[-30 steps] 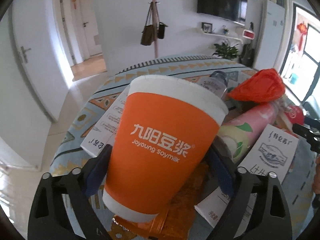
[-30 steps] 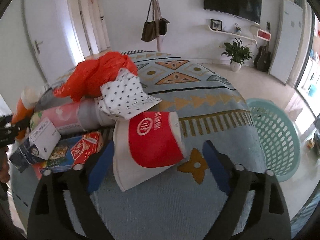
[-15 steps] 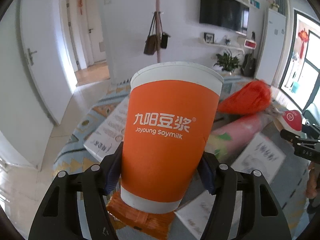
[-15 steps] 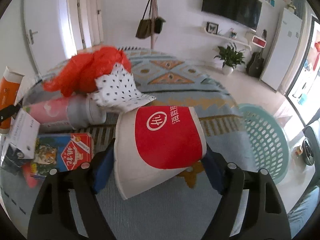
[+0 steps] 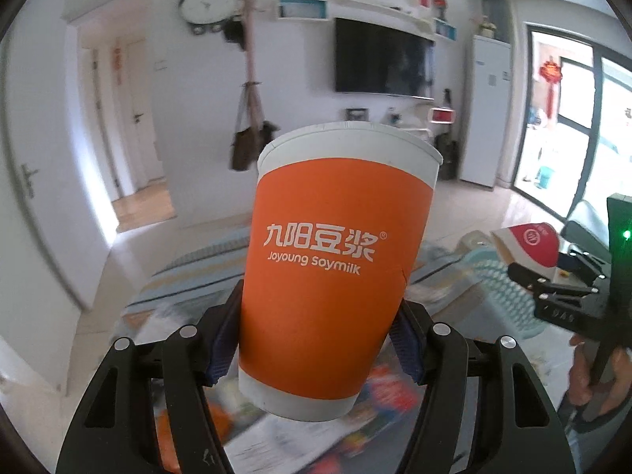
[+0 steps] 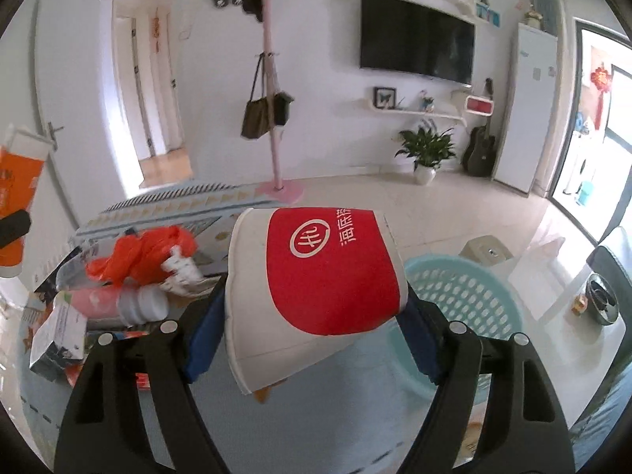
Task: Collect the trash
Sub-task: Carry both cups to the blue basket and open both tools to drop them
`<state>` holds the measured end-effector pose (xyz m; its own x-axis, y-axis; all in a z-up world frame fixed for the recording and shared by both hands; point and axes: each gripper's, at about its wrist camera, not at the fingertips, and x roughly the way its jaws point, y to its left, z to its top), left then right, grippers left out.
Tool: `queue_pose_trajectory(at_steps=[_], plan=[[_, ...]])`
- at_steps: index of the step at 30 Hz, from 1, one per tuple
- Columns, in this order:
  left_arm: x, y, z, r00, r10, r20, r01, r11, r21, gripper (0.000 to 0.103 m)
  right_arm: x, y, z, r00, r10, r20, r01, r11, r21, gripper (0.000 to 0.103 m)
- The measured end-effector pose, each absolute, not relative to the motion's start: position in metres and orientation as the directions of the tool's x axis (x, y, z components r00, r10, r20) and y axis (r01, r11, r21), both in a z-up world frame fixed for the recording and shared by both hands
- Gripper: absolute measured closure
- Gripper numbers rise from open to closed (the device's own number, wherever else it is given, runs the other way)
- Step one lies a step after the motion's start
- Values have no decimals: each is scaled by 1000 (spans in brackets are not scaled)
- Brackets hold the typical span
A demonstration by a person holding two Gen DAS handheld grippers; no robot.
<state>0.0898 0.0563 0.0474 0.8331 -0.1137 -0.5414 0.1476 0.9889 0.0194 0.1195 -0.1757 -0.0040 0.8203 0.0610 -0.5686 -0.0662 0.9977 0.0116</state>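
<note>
My left gripper [image 5: 314, 343] is shut on an upright orange soymilk paper cup [image 5: 331, 268], held above the table. My right gripper [image 6: 312, 320] is shut on a red-and-white paper cup [image 6: 316, 280] that lies on its side, squashed, lifted above the table. The orange cup also shows at the left edge of the right wrist view [image 6: 17, 197]. The red cup and the right gripper also show at the right of the left wrist view [image 5: 531, 245]. A teal plastic basket [image 6: 470, 296] stands on the floor just behind the red cup.
More trash lies on the patterned tablecloth [image 6: 166, 205] at the left: an orange plastic bag [image 6: 138, 252], a pink bottle [image 6: 114, 304], small boxes [image 6: 55, 335]. A pink coat stand [image 6: 272, 118] and a potted plant [image 6: 424, 154] stand beyond on the floor.
Both grippers closed on their cups and lifted them off the table. The views tilted upward, and the right gripper swung toward the teal basket.
</note>
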Motion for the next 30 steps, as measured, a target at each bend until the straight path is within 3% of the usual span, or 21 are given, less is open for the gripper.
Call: queue_pose_trajectory(at_steps=[7, 16, 22, 23, 25, 30], plan=[[130, -47, 41, 790, -225, -570, 277, 961, 4, 40, 136, -257, -8, 818, -47, -574, 89, 995, 46, 28], [191, -156, -31, 631, -323, -705, 399, 915, -61, 39, 170, -333, -88, 632, -147, -761, 270, 962, 39, 28], [213, -189, -87, 509, -326, -796, 448, 891, -79, 38, 179, -347, -137, 505, -129, -853, 301, 953, 35, 26], [212, -190, -91, 503, -328, -800, 452, 888, -80, 38, 179, -349, -140, 497, -111, -860, 299, 953, 50, 26], [212, -188, -95, 499, -315, -807, 446, 892, -72, 27, 178, -352, -145, 492, -96, -865, 297, 953, 63, 26], [213, -179, -89, 518, -340, -785, 438, 894, -99, 24, 169, -356, -140, 510, -89, -855, 299, 951, 80, 26]])
